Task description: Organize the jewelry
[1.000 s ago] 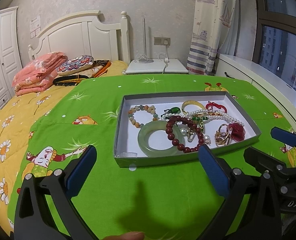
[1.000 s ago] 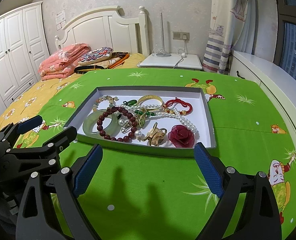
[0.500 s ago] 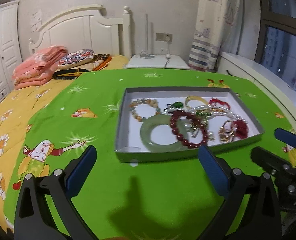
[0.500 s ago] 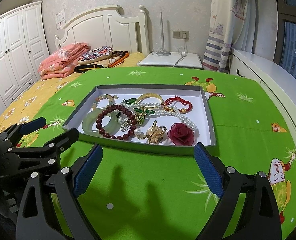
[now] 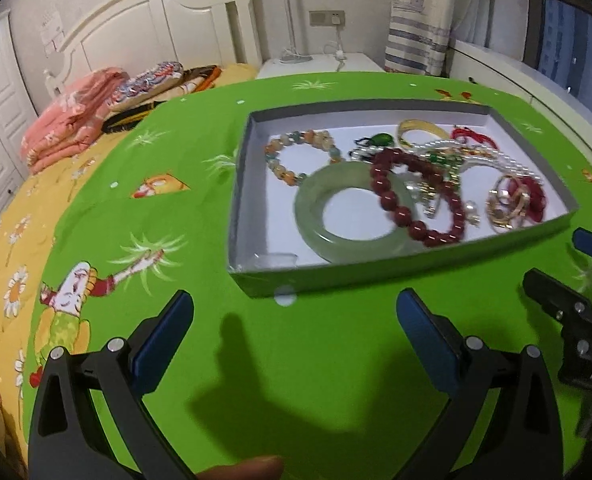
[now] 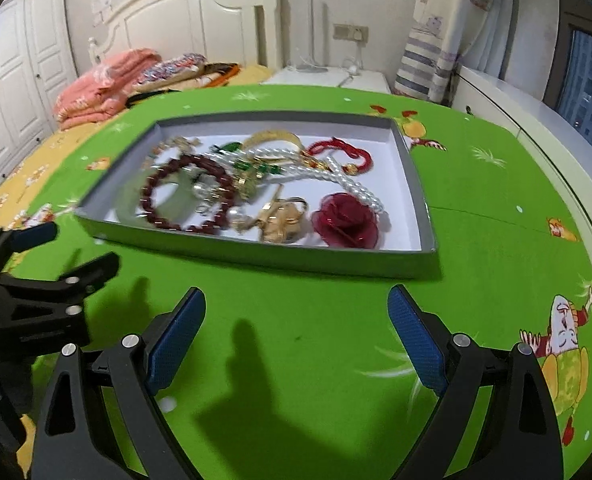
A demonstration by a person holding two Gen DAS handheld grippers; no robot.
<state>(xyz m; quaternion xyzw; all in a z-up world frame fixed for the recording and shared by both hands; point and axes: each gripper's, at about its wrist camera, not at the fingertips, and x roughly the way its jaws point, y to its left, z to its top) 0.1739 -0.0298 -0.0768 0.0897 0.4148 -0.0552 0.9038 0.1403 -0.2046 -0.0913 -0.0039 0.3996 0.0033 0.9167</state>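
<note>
Jewelry [image 6: 256, 184] tangled, blurred, tray [image 6: 416, 216] wall hiding edges

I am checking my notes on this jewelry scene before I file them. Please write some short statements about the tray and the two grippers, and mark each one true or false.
1. The dark red bead bracelet lies partly over the green jade bangle. True.
2. The left gripper is shut on the pearl necklace. False: it is open with nothing in it, short of the tray.
3. The red fabric rose lies inside the tray. True.
4. The tray stands on a bare wooden table. False: it rests on a green printed cloth.
5. The right gripper is open with nothing between its fingers. True.
</note>
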